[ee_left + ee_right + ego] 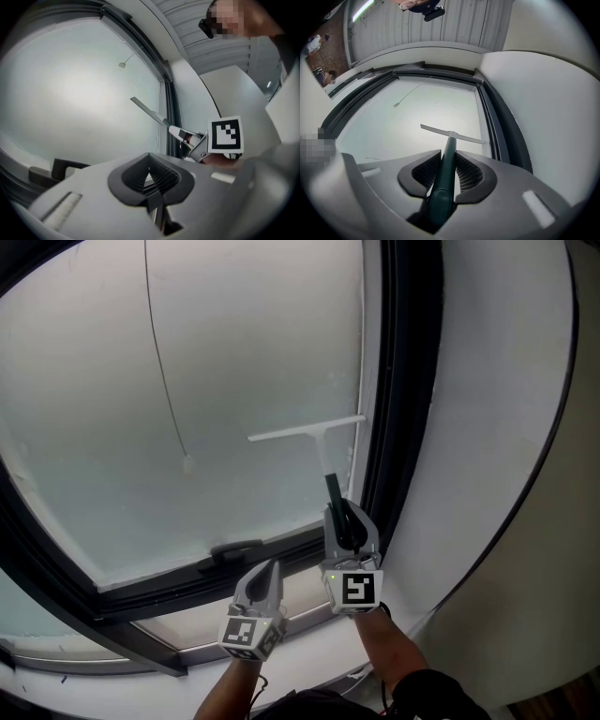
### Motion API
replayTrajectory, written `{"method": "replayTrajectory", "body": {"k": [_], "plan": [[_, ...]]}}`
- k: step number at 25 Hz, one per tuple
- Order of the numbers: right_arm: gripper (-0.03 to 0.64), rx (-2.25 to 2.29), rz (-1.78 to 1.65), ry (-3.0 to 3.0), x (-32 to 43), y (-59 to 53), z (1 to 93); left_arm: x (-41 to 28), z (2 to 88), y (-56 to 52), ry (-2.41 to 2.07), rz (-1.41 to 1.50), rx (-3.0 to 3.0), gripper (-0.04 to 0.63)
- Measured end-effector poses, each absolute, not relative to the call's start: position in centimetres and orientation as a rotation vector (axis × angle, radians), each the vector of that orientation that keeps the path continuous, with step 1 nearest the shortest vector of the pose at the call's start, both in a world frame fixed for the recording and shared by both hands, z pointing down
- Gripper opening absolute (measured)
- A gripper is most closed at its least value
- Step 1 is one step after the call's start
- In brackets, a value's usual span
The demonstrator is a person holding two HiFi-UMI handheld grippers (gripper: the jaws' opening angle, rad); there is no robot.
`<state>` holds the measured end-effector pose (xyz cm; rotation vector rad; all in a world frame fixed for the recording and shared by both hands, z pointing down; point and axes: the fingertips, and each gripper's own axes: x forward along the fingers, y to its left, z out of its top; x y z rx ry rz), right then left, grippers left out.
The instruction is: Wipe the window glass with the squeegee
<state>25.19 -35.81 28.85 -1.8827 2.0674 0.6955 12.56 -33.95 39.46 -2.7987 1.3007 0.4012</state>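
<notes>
One squeegee [314,434] is in play, and we carry it in the right gripper [343,514]. It is T-shaped, with a thin, pale, straight blade bar set across the top of a dark green handle. The handle thickens toward a rounded butt end. In the right gripper view the two jaws are pinched on that handle from both sides. Their ribbed pads touch it, and the butt end sticks back toward the camera.

The blade lies at the window glass [187,371] by the pane's right edge, about midway up. Its right end is just beside the dark frame [405,381]. The bar sits slightly tilted, its left end lower in the head view. We cannot tell whether its whole edge touches the glass.

We count two grippers, each bearing one marker cube [359,589]. The left gripper [271,568] hangs below the pane's lower edge, near the right one. In the left gripper view its jaws are pressed together at the tips with nothing between them.

We see one pane, frosted and pale grey-green. One thin cord [164,362] hangs over it and ends in a small bead, well to the left of the blade. One dark latch handle [236,547] sits on the frame at the pane's lower edge. One white wall [497,427] curves away beyond the frame's right side.
</notes>
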Motion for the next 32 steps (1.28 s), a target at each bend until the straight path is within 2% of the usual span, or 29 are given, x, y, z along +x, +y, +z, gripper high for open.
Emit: {"method": "replayTrajectory", "body": {"k": [32], "plan": [[0.098,-1.924,0.645,2.093,25.0,-35.0,33.8,12.1,42.7,-34.4,1.373,0.273,-2.837,-0.002]]}}
